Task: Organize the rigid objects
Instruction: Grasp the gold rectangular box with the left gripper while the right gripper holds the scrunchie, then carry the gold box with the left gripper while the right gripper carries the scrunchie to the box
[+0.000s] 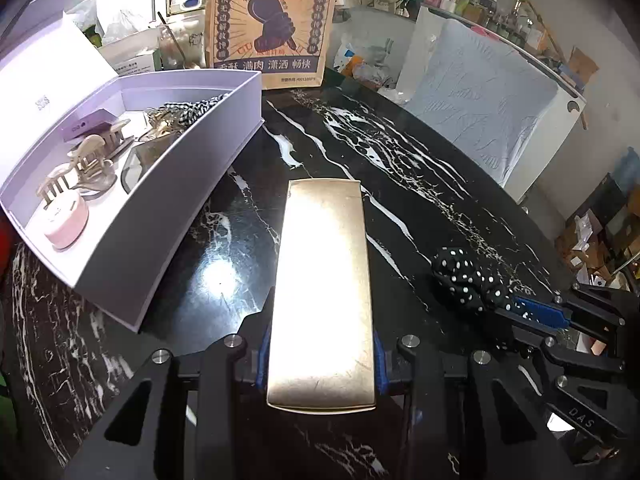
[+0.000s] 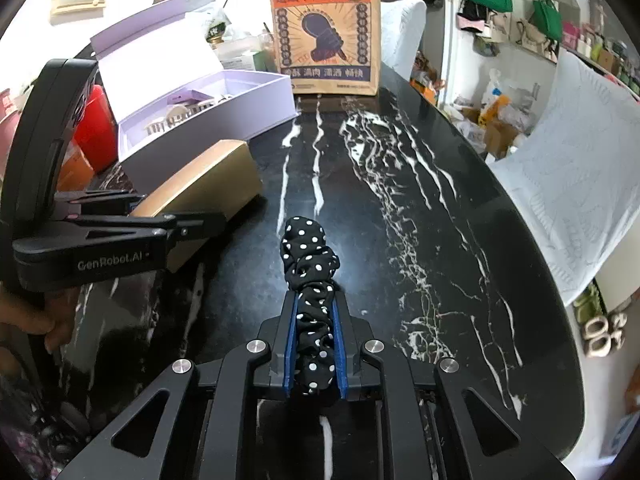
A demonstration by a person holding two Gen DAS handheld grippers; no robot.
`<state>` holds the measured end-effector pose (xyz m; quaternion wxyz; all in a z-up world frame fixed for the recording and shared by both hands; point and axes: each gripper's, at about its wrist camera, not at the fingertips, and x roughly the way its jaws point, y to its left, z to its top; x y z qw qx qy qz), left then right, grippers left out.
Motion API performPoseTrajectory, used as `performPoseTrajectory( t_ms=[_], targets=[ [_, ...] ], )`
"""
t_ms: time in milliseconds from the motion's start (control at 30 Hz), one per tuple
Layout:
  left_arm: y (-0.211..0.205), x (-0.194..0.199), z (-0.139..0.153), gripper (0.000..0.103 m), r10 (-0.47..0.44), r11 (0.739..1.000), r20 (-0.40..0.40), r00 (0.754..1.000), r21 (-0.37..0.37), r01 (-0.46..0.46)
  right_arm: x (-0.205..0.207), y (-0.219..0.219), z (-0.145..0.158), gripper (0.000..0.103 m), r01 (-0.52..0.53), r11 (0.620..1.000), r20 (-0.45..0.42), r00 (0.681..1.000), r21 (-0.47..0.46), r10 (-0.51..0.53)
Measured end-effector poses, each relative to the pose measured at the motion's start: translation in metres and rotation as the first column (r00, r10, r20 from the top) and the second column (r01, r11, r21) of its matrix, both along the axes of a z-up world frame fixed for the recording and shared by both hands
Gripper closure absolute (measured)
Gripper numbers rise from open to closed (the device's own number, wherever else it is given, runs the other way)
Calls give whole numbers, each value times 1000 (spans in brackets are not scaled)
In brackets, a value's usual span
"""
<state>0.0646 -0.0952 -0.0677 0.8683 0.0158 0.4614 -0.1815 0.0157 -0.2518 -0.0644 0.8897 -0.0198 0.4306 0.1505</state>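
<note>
The black marbled surface (image 1: 328,128) runs ahead of both tongs. The lilac box (image 1: 168,216) stands open ahead and to the left of the left tongs (image 1: 320,360), already holding hair claws (image 1: 86,160), a pink round case (image 1: 66,216) and a checked fabric piece (image 1: 196,110). A printed paper bag (image 1: 272,24) stands farther off, beyond the box.

The gold case (image 1: 324,292) lies lengthwise between the fingers of the left tongs, which have closed narrow on its near end, pads pressed to both long sides. From the right wrist view the case still seems to rest on the surface, its far end just beside the box wall.

The right tongs (image 2: 316,344) are pinched tight on the polka-dot scrunchie (image 2: 310,280), whose free loop sticks out forward and droops toward the surface (soft, so hardly a rigid item, yet it seems bound for the same box).

The step in hand looks like carrying the case into the box. Doing it well means lifting before swinging left, since the grip is at one end and the long case may tip down at its far end; raise it clear of the near box wall, then lower it into bare floor near the front rather than onto the claws. Keep the right tongs back so the two do not meet over the box.
</note>
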Motion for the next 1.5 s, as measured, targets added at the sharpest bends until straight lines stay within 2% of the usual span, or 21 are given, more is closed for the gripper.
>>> performPoseTrajectory(
  t_ms=[333, 867, 1100, 1500],
  targets=[
    [18, -24, 20, 66, 39, 999, 32, 999, -16, -38, -11, 17, 18, 88, -41, 999, 35, 999, 23, 40],
    [75, -59, 41, 66, 233, 972, 74, 970, -13, -233, -17, 72, 30, 87, -242, 968, 55, 970, 70, 239],
    [88, -58, 46, 66, 265, 964, 79, 961, -8, -265, -13, 88, 32, 88, -288, 955, 64, 957, 67, 284],
    [99, -39, 63, 66, 256, 967, 103, 961, -21, -255, 5, 105, 44, 88, -309, 948, 82, 950, 73, 303]
  ],
)
